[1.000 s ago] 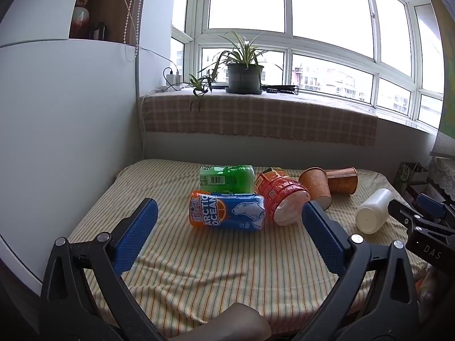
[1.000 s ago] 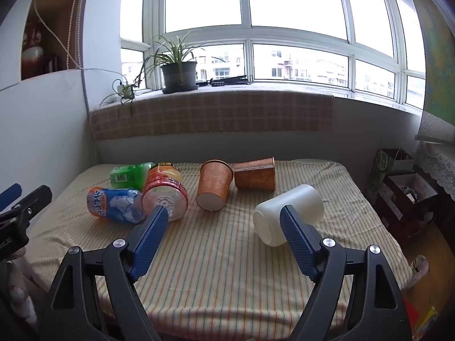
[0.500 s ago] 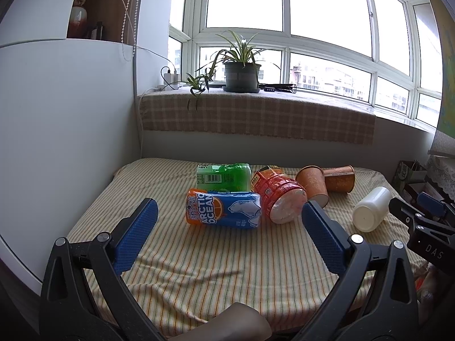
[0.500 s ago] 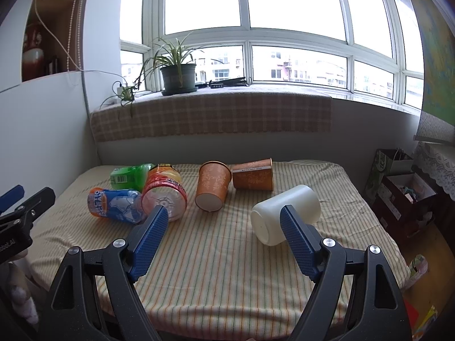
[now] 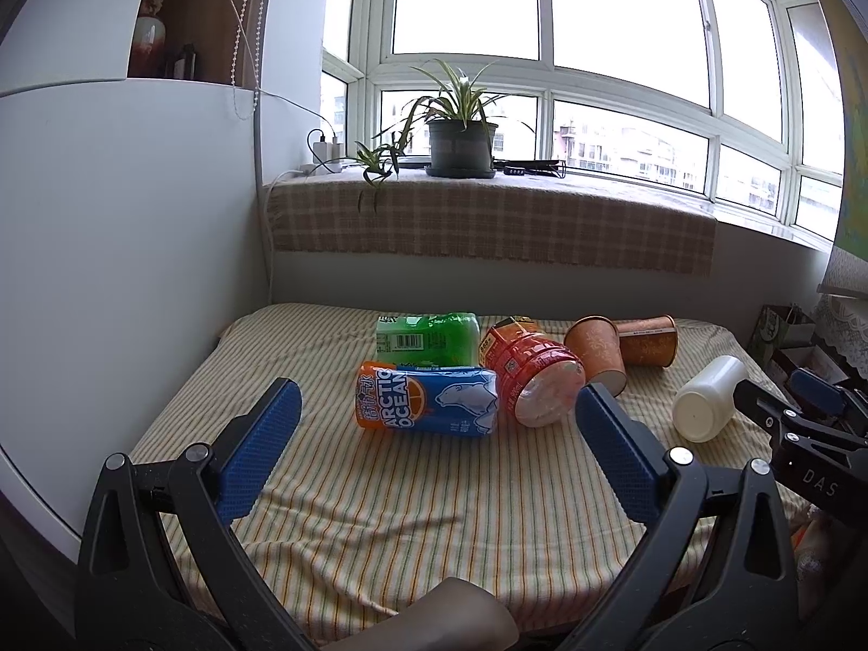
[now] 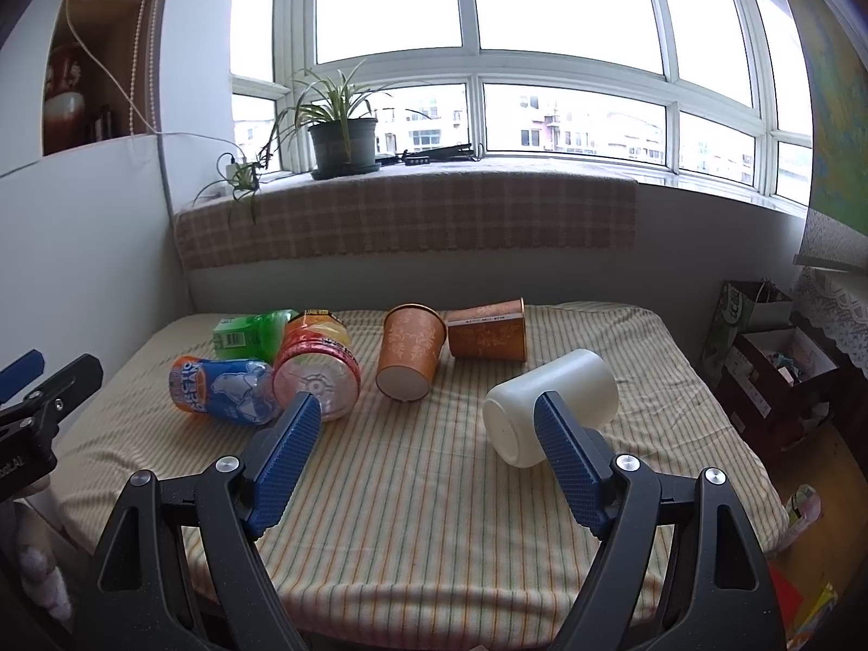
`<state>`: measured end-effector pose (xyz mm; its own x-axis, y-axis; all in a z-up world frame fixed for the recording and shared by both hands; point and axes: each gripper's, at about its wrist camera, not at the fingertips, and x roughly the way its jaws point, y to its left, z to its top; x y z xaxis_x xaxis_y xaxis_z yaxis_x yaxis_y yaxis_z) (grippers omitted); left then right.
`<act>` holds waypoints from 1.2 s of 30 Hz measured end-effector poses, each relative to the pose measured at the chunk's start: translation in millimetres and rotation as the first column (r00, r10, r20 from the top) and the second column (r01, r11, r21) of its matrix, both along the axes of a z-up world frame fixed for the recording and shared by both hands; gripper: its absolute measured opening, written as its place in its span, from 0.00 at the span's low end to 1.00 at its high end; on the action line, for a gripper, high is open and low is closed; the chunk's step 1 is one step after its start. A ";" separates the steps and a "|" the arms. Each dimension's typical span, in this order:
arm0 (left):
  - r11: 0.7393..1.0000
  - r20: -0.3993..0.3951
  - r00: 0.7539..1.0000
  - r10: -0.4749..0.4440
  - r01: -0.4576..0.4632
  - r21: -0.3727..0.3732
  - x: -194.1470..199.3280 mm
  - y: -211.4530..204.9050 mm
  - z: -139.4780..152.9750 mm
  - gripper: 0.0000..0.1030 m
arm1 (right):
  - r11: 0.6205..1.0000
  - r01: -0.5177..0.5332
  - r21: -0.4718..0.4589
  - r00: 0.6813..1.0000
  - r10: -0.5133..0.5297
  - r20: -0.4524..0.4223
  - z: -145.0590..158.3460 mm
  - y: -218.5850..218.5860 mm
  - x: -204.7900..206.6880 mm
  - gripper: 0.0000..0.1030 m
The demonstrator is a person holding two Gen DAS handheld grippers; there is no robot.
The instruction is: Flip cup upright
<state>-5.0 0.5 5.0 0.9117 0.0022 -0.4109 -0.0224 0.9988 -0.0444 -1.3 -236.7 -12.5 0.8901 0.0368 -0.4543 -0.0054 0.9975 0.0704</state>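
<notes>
A white cup (image 6: 550,406) lies on its side on the striped table, its base toward me; it also shows in the left wrist view (image 5: 708,404). Two orange paper cups lie tipped over behind it: one (image 6: 410,351) with its base toward me, one (image 6: 488,329) lying sideways. They also show in the left wrist view (image 5: 599,351) (image 5: 648,339). My right gripper (image 6: 426,447) is open and empty, just short of the white cup. My left gripper (image 5: 431,447) is open and empty, short of the bottles.
A blue Arctic Ocean bottle (image 5: 426,399), a red bottle (image 5: 534,377) and a green bottle (image 5: 428,337) lie at the table's left. The striped table (image 6: 434,515) ends near me. A plaid-covered window ledge (image 6: 407,219) with a potted plant (image 6: 344,144) runs behind. Boxes (image 6: 770,363) stand at the right.
Both grippers have drawn back and risen slightly; the objects sit a little lower and smaller in view. Nothing on the table has moved.
</notes>
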 end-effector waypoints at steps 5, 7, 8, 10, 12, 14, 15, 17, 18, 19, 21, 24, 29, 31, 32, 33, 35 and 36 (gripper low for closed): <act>1.000 0.001 1.000 -0.002 0.002 0.001 -0.3 -0.2 -0.5 1.00 | 1.000 -0.005 -0.001 1.000 0.005 -0.003 -0.9 2.3 0.1 0.79; 1.000 0.001 1.000 -0.002 0.002 0.001 -0.5 -0.3 -0.5 1.00 | 1.000 -0.006 -0.003 1.000 0.006 -0.006 -1.5 2.3 0.8 0.79; 1.000 0.001 1.000 -0.001 0.001 0.001 -0.5 -0.3 -0.4 1.00 | 1.000 -0.006 -0.002 1.000 0.006 -0.008 -1.7 2.5 1.4 0.79; 1.000 0.002 1.000 0.000 0.000 -0.002 -0.2 -0.1 -0.6 1.00 | 1.000 -0.007 -0.003 1.000 0.007 -0.010 -1.8 3.0 2.1 0.79; 1.000 0.001 1.000 0.002 -0.002 -0.002 0.0 1.3 -0.7 1.00 | 1.000 -0.008 -0.005 1.000 0.008 -0.010 -1.3 4.0 3.1 0.79; 1.000 0.001 1.000 0.005 -0.005 -0.005 0.0 5.1 -1.1 1.00 | 1.000 -0.011 -0.006 1.000 0.011 -0.010 -0.5 5.4 3.4 0.79; 1.000 0.000 1.000 0.006 -0.006 -0.007 -0.3 7.2 -1.4 1.00 | 1.000 -0.013 -0.008 1.000 0.013 -0.009 -0.4 6.4 3.7 0.79; 1.000 0.001 1.000 0.008 -0.008 -0.008 -1.2 9.7 -1.3 1.00 | 1.000 -0.016 -0.009 1.000 0.016 -0.011 -0.7 7.8 4.6 0.79; 1.000 0.001 1.000 0.009 -0.009 -0.008 -1.5 10.5 -1.2 1.00 | 1.000 -0.018 -0.009 1.000 0.018 -0.013 -0.8 8.4 5.1 0.79; 1.000 0.001 1.000 0.009 -0.009 -0.008 -1.6 11.2 -1.3 1.00 | 1.000 -0.019 -0.009 1.000 0.019 -0.014 -1.1 8.8 5.6 0.79; 1.000 0.001 1.000 0.008 -0.008 -0.008 -1.5 10.7 -1.0 1.00 | 1.000 -0.019 -0.009 1.000 0.019 -0.015 -1.3 9.8 5.6 0.79; 1.000 0.001 1.000 0.009 -0.009 -0.009 -1.6 11.2 -1.2 1.00 | 1.000 -0.022 -0.011 1.000 0.022 -0.014 -1.1 10.9 4.8 0.79; 1.000 0.001 1.000 0.008 -0.008 -0.008 -1.7 10.4 -1.4 1.00 | 1.000 -0.024 -0.015 1.000 0.024 -0.015 -0.6 11.7 4.6 0.79; 1.000 0.001 1.000 0.007 -0.007 -0.008 -1.8 10.8 -1.4 1.00 | 1.000 -0.024 -0.017 1.000 0.024 -0.015 -0.5 11.7 4.3 0.79; 1.000 0.001 1.000 0.009 -0.009 -0.006 -1.6 9.9 -1.4 1.00 | 1.000 -0.024 -0.016 1.000 0.024 -0.014 -0.5 11.7 4.5 0.79; 1.000 0.000 1.000 0.008 -0.008 -0.007 -1.6 10.4 -1.5 1.00 | 1.000 -0.023 -0.017 1.000 0.023 -0.016 -0.5 11.8 4.5 0.79; 1.000 0.001 1.000 0.010 -0.010 -0.007 -1.6 9.7 -1.7 1.00 | 1.000 -0.026 -0.016 1.000 0.026 -0.018 -0.8 11.5 4.6 0.79; 1.000 0.000 1.000 0.010 -0.010 -0.007 -1.6 10.4 -1.8 1.00 | 1.000 -0.027 -0.017 0.999 0.027 -0.018 -1.1 11.8 4.7 0.79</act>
